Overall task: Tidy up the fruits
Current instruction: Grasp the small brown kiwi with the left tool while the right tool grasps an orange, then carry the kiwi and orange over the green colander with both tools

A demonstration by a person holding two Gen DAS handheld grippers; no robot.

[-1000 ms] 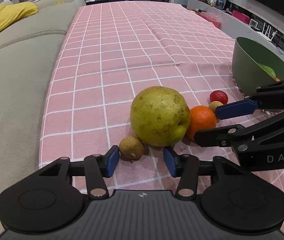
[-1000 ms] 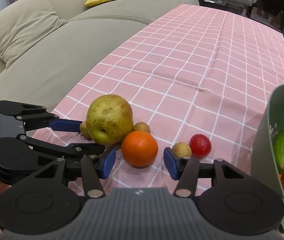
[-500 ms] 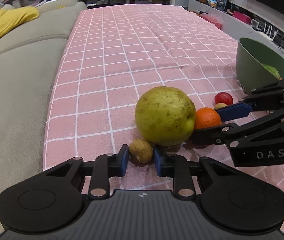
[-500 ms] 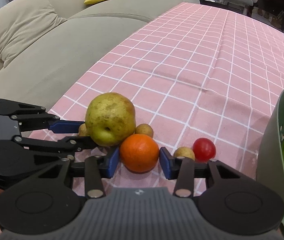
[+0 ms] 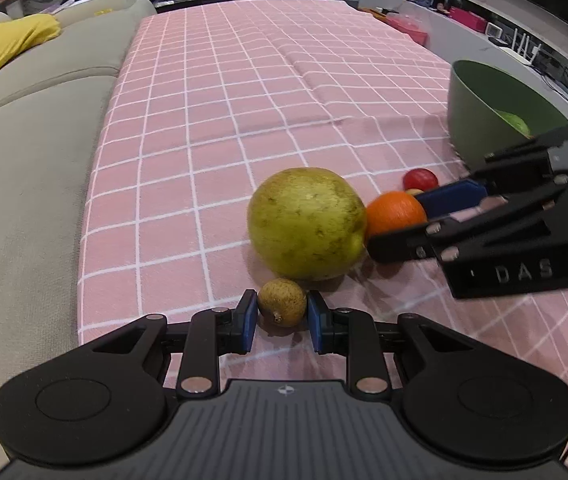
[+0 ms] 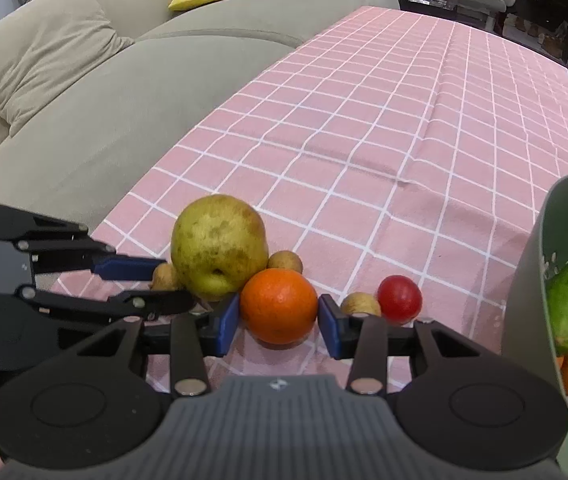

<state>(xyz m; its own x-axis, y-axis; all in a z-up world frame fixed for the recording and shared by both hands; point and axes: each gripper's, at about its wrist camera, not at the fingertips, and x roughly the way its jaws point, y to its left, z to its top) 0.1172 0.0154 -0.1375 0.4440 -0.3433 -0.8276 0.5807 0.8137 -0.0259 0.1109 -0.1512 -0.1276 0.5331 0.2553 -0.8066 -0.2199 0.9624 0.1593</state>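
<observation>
Pink-checked desk: left tool clamps small brown fruit, right tool closing around round orange; 4 fruits unbowled.

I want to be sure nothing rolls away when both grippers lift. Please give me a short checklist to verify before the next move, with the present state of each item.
1. Left gripper closed on the small brown fruit, a pad on each side: ok.
2. Right gripper closed on the orange, both pads at its sides: ok; its jaws have just been closing.
3. Orange free of the big yellow-green fruit: cannot tell, they look touching.
4. Small brown fruit free of the big fruit: cannot tell, it sits very near.
5. Green bowl within view and has room left: ok.
6. Red fruit and the small fruit beside it clear of the right fingers: not ok, they lie close behind one.
</observation>
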